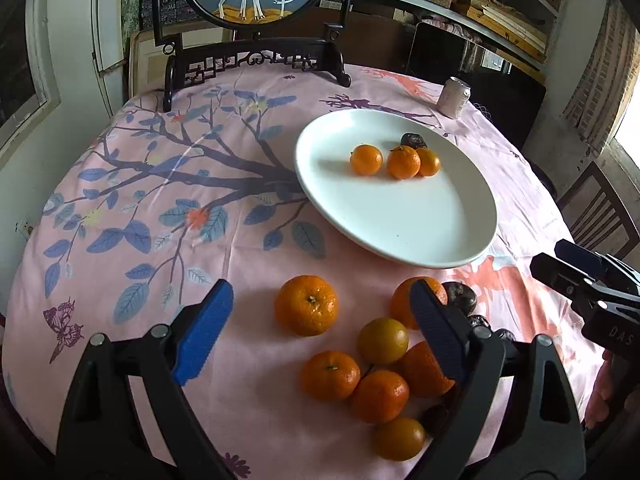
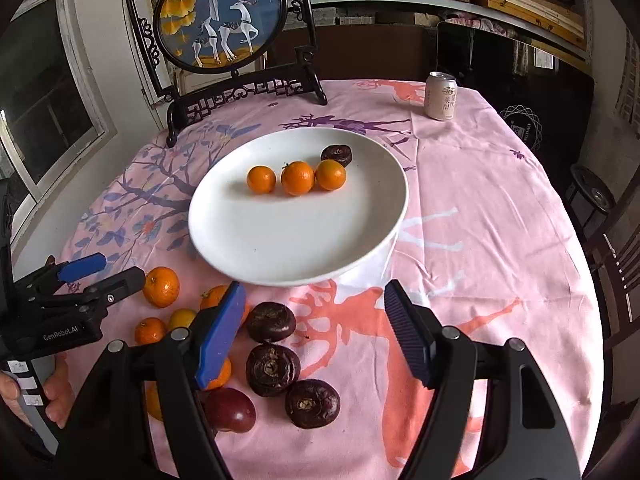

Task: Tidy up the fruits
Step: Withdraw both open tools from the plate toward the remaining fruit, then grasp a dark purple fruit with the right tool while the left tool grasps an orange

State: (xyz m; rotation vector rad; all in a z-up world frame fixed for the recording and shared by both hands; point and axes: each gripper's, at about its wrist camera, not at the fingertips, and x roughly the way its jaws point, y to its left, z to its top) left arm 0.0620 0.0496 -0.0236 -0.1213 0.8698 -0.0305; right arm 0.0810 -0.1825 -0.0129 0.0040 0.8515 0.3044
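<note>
A white plate point(image 1: 400, 240) point(image 2: 288, 252) holds three tangerines point(image 1: 403, 162) point(image 2: 297, 178) and one dark brown fruit point(image 1: 414, 141) point(image 2: 337, 155). Several tangerines point(image 1: 306, 305) and yellowish fruits point(image 1: 382, 340) lie loose on the pink cloth in front of the plate. Three dark brown fruits point(image 2: 273, 369) and a purple one point(image 2: 232, 409) lie beside them. My left gripper point(image 1: 322, 320) is open and empty above the loose tangerines. My right gripper point(image 2: 316, 328) is open and empty above the dark fruits. Each gripper shows in the other's view: the right point(image 1: 564, 270), the left point(image 2: 100, 270).
A framed round deer picture on a dark wooden stand point(image 1: 256, 60) point(image 2: 240, 92) stands at the table's far edge. A drink can point(image 1: 453, 97) point(image 2: 441, 96) stands at the far right. A wooden chair point(image 2: 616, 264) is beside the table on the right.
</note>
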